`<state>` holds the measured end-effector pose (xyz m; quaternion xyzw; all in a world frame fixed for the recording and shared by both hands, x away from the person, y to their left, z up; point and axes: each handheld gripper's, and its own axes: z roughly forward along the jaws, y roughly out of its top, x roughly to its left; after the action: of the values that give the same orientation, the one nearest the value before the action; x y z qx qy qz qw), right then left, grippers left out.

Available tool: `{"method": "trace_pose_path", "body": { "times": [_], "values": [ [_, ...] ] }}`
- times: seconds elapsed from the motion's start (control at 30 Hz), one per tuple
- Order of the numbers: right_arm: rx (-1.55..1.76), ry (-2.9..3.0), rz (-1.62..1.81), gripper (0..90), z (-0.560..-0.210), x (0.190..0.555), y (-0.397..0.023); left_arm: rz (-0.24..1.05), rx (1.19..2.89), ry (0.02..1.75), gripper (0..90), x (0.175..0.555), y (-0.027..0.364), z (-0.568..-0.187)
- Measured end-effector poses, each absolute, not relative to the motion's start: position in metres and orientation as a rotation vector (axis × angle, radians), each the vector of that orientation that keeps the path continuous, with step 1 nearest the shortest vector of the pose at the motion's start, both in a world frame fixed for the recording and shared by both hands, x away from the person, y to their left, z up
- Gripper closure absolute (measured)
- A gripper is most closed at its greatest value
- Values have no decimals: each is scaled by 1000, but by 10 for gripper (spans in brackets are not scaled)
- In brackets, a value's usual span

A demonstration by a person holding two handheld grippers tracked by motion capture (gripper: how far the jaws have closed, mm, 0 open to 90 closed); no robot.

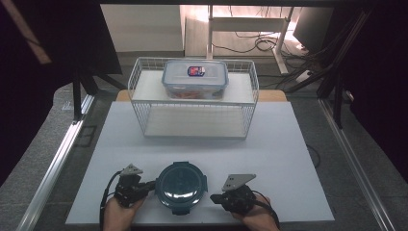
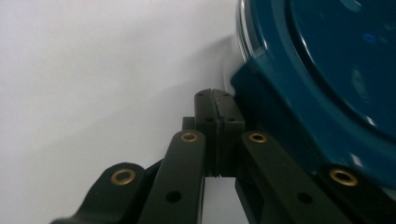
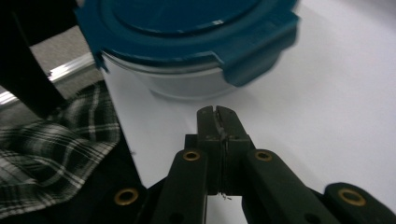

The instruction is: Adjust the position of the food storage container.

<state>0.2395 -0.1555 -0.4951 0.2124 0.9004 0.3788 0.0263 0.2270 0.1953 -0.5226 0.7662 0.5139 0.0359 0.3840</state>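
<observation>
A round glass container with a dark teal clip-on lid (image 1: 181, 186) sits at the front middle of the white mat (image 1: 288, 159). My left gripper (image 1: 153, 184) lies at its left side, jaws shut with nothing between them. In the left gripper view its tips (image 2: 215, 93) lie right beside a lid clip of the container (image 2: 327, 70); I cannot tell if they touch. My right gripper (image 1: 213, 197) is shut and empty, a short way to the container's right. In the right gripper view its tips (image 3: 216, 111) point at the container (image 3: 187, 28) with bare mat between.
A white wire basket rack (image 1: 144, 77) stands at the back of the mat, with a rectangular clear box with a blue-rimmed lid (image 1: 195, 78) on its top shelf. A plaid sleeve (image 3: 60, 140) lies at the mat's near edge. Metal rails run along both table sides.
</observation>
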Motion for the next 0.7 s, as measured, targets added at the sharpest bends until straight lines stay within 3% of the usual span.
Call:
{"method": "trace_pose_path", "body": {
  "times": [0.07, 0.2, 0.4, 0.7],
  "values": [
    [654, 2790, 1180, 894, -495, 239, -151, 9, 1943, 1280, 900, 218, 203, -523],
    [652, 2792, 1180, 894, -497, 239, -143, -16, 1975, 1241, 900, 203, 202, -523],
    [678, 2756, 1186, 888, -498, 242, -140, 61, 2093, 1217, 900, 211, 179, -523],
    [705, 2729, 1144, 887, -497, 245, -147, 85, 2081, 1194, 900, 230, 163, -523]
  ]
}}
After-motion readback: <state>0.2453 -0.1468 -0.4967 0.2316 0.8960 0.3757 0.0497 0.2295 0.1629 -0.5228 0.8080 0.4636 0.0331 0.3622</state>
